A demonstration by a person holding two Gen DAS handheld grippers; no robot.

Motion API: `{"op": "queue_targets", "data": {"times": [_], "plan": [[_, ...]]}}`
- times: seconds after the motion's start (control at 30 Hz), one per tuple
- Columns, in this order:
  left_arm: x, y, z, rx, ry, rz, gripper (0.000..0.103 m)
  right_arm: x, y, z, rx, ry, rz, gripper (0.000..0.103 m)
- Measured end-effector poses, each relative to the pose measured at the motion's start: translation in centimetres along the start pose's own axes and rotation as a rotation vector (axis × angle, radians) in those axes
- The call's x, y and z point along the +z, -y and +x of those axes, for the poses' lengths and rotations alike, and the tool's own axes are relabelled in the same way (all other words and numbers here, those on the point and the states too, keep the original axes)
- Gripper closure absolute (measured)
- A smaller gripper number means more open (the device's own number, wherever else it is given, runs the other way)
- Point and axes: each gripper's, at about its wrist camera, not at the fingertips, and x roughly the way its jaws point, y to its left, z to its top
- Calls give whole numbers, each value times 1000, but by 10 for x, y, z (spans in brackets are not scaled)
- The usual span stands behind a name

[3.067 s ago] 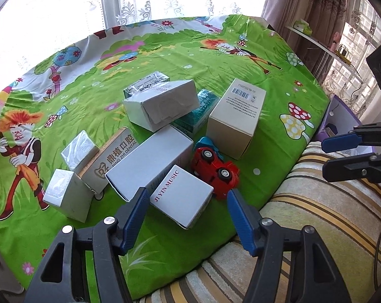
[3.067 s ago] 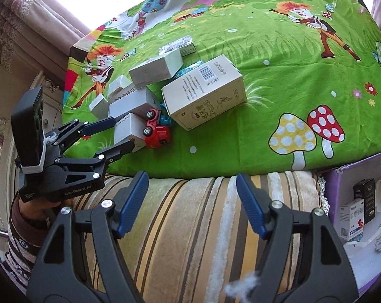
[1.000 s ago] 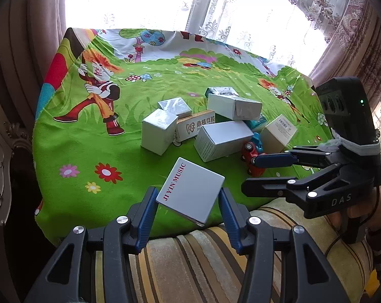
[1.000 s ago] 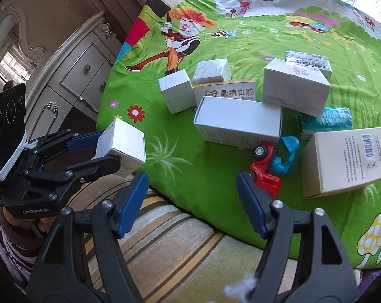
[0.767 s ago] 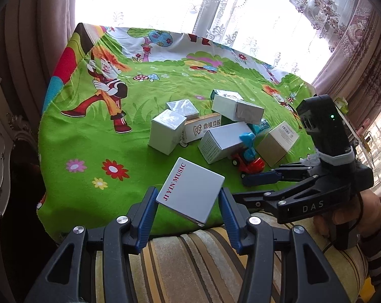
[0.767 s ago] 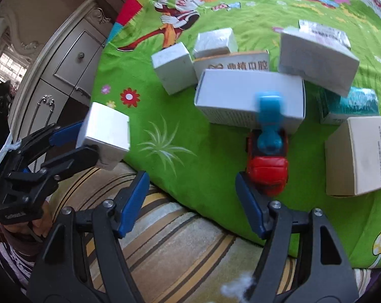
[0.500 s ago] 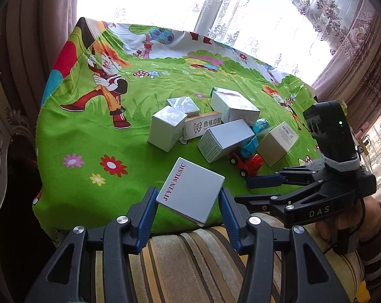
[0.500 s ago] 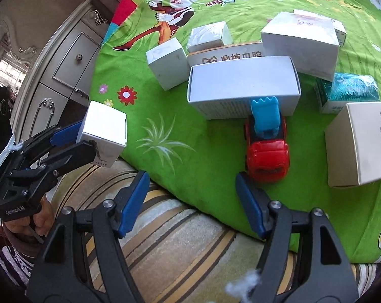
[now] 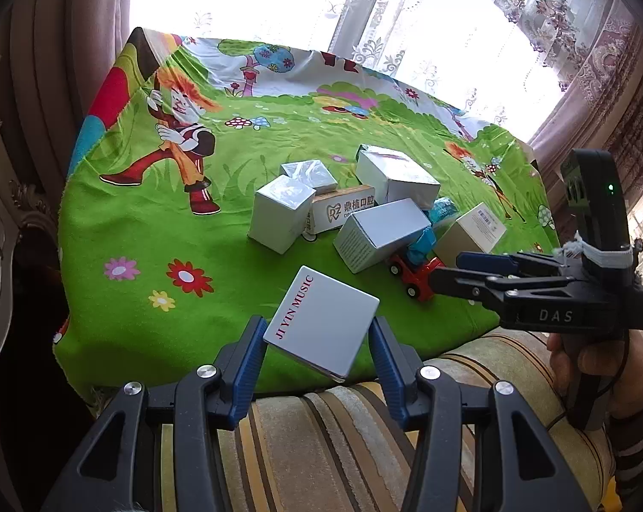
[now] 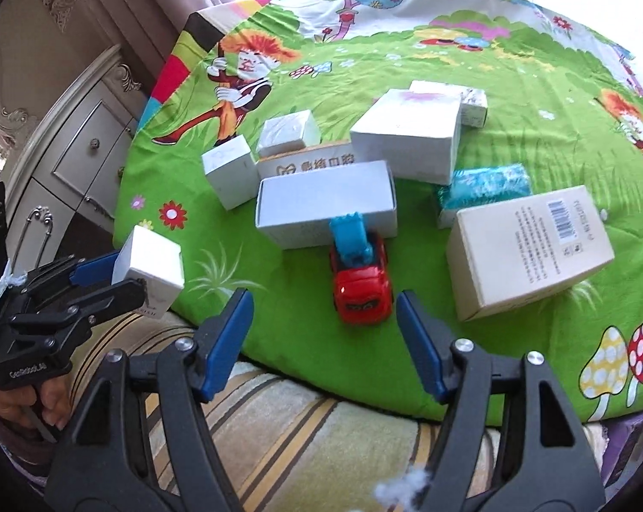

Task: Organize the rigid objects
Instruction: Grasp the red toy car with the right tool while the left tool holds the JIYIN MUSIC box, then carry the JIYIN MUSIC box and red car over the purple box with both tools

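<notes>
Left wrist view: left gripper (image 9: 318,343) clamped on a white box printed "JI YIN MUSIC" (image 9: 321,321), held tilted between its blue pads above the near edge of the green cartoon cloth (image 9: 150,230); ahead and to its right, the right gripper (image 9: 449,271) reaches toward a red toy car (image 9: 413,271) beside a cluster of boxes (image 9: 381,234). Right wrist view: right gripper (image 10: 321,333) spread wide, jaws apart and holding nothing, the toy car (image 10: 361,286) just ahead between its fingertips, nose toward the tool; left gripper (image 10: 112,277) at far left with the white box (image 10: 150,266).
</notes>
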Motion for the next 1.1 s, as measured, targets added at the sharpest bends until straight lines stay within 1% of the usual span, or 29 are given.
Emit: {"op": "queue_targets", "data": {"times": [0.1, 0.17, 0.23, 0.3, 0.4, 0.43, 0.47, 0.53, 0.77, 1.1], "plan": [[0, 1, 1, 0, -1, 5, 53, 8, -2, 7, -37, 8, -34, 42], [0, 2, 1, 0, -1, 7, 53, 11, -2, 14, -48, -3, -45, 51], [0, 2, 1, -2, -1, 6, 53, 14, -2, 17, -56, -2, -53, 57], [0, 1, 1, -3, -1, 4, 53, 17, -4, 19, -69, 5, -69, 59], [-1, 1, 1, -4, -1, 3, 53, 19, -8, 21, -80, 8, -94, 65], [-1, 1, 1, -4, -2, 3, 53, 19, -9, 22, -81, 7, -98, 69], [-1, 1, 1, -3, -2, 3, 53, 19, -9, 24, -81, 4, -102, 76], [-1, 1, 1, -3, 0, 3, 53, 19, -9, 24, -86, 6, -106, 82], [0, 6, -3, 4, 13, 2, 53, 14, -7, 7, -63, 48, -91, 82], [1, 23, -10, 17, 26, 26, 53, 6, 6, -24, -31, 95, -42, 82]]}}
